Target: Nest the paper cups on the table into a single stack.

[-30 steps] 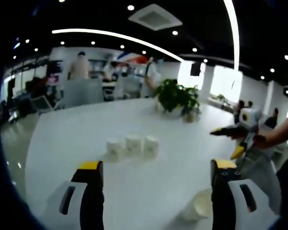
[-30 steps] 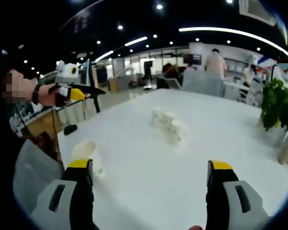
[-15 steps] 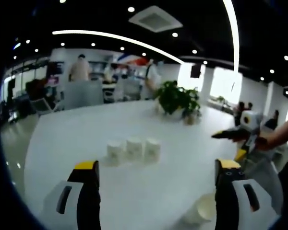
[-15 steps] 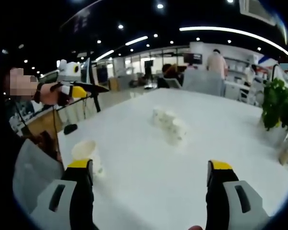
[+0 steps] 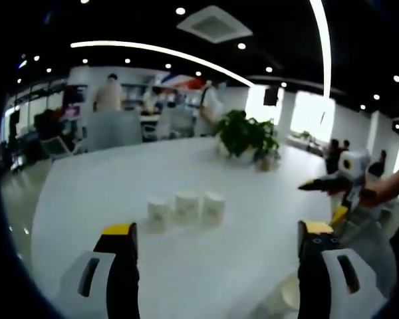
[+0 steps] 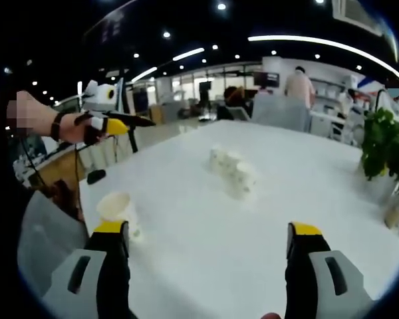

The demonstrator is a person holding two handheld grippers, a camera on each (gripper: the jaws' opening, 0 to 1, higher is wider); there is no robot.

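Left tool point(image 5: 216, 236) released | right tool point(image 6: 208, 236) released | three cups point(image 5: 185, 207) midtable | lone cup point(image 6: 115, 207) near edge

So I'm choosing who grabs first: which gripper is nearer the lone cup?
Right gripper, probably: the lone cup sits just beyond its left jaw, as it does by the left gripper's right jaw.

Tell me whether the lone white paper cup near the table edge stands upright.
Upright: the lone white paper cup shows its open mouth facing up.
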